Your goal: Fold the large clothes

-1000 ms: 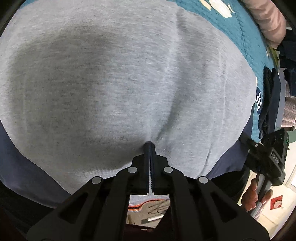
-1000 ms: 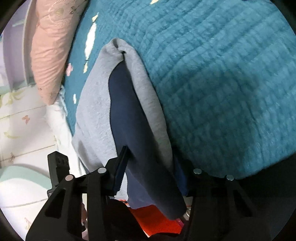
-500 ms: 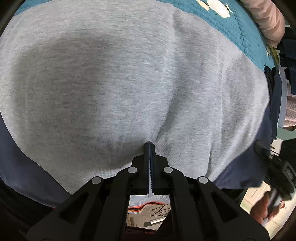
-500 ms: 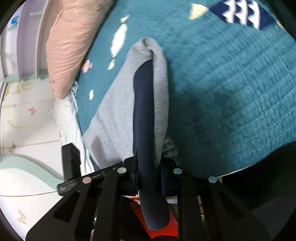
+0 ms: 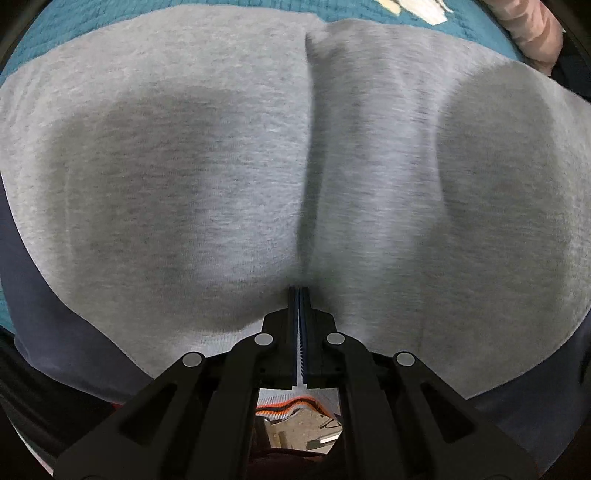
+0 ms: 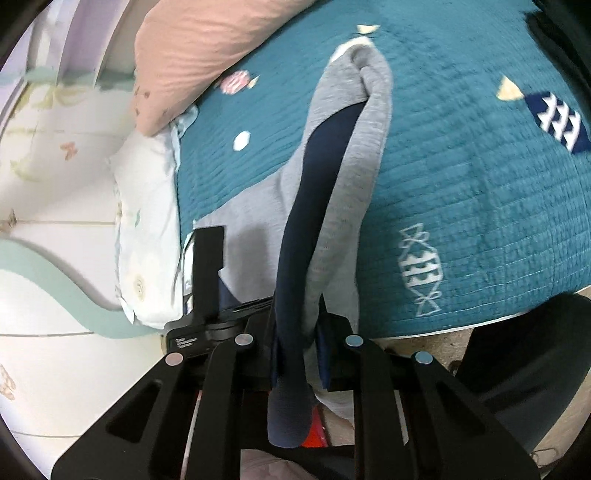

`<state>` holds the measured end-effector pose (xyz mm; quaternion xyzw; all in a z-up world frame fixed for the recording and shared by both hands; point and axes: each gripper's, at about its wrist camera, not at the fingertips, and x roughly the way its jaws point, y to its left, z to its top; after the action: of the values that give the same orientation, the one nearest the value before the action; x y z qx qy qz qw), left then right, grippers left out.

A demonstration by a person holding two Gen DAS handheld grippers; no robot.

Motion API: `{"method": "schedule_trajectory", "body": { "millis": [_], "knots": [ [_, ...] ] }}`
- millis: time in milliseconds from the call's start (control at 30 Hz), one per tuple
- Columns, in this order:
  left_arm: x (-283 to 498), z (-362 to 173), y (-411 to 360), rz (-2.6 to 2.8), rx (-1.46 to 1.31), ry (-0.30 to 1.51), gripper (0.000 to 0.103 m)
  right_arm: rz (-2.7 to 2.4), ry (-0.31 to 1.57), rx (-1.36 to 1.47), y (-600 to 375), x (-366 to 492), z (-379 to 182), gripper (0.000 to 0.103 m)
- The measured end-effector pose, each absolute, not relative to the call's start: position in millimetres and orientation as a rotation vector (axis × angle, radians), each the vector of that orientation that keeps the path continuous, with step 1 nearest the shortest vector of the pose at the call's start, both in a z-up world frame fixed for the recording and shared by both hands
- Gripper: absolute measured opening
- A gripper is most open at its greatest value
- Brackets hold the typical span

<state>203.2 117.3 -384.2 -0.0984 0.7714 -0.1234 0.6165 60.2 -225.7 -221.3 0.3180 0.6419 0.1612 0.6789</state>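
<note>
A large grey garment with navy trim (image 5: 221, 177) fills the left wrist view, spread over a teal quilt (image 5: 74, 22). My left gripper (image 5: 299, 295) is shut on its grey fabric, and a crease runs up from the fingertips. In the right wrist view my right gripper (image 6: 297, 332) is shut on a bunched grey and navy strip of the same garment (image 6: 347, 177), which stretches away across the quilt (image 6: 461, 166). The navy end hangs down between the fingers. The left gripper's black body (image 6: 207, 280) shows at the left.
A pink pillow (image 6: 199, 55) lies at the back left of the bed, with a white pillow (image 6: 144, 221) below it. The bed's near edge (image 6: 461, 325) runs at the lower right. A pale wall (image 6: 55, 166) stands on the left.
The right gripper closed on the grey and navy strip and pulled it taut. A long crease formed in the grey fabric above the left gripper. More quilt shows on the right.
</note>
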Motion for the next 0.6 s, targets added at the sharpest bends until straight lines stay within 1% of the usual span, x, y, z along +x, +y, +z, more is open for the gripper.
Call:
{"method": "schedule_trajectory", "body": {
  "millis": [100, 167, 200, 267, 333, 367, 433, 467, 533, 567, 600],
  "knots": [
    [203, -372, 116, -0.320, -0.219, 1.758, 0.003, 0.372, 1.455, 0.650, -199, 64, -208, 0.015],
    [199, -355, 121, -0.348, -0.215, 1.730, 0.004, 0.361, 1.470, 0.613, -186, 63, -201, 0.015],
    [197, -349, 124, -0.356, -0.208, 1.714, 0.006, 0.364, 1.473, 0.583, -176, 63, -197, 0.015],
    [192, -332, 142, -0.336, -0.189, 1.679, 0.013, 0.368, 1.480, 0.539, -157, 68, -195, 0.015],
    [188, -320, 163, -0.309, -0.196, 1.645, 0.026, 0.371, 1.496, 0.489, -128, 77, -194, 0.015],
    [184, -312, 179, -0.289, -0.201, 1.622, 0.030, 0.373, 1.500, 0.464, -118, 79, -194, 0.015],
    [178, -304, 202, -0.247, -0.183, 1.594, 0.049, 0.381, 1.522, 0.404, -89, 83, -196, 0.015],
    [174, -298, 217, -0.211, -0.172, 1.573, 0.053, 0.390, 1.533, 0.378, -76, 86, -199, 0.015],
    [169, -294, 243, -0.176, -0.183, 1.551, 0.067, 0.403, 1.559, 0.324, -48, 90, -206, 0.015],
    [165, -291, 258, -0.152, -0.195, 1.543, 0.070, 0.406, 1.574, 0.273, -29, 93, -213, 0.015],
    [160, -291, 266, -0.130, -0.202, 1.539, 0.078, 0.397, 1.591, 0.234, -12, 96, -222, 0.015]
  ]
}}
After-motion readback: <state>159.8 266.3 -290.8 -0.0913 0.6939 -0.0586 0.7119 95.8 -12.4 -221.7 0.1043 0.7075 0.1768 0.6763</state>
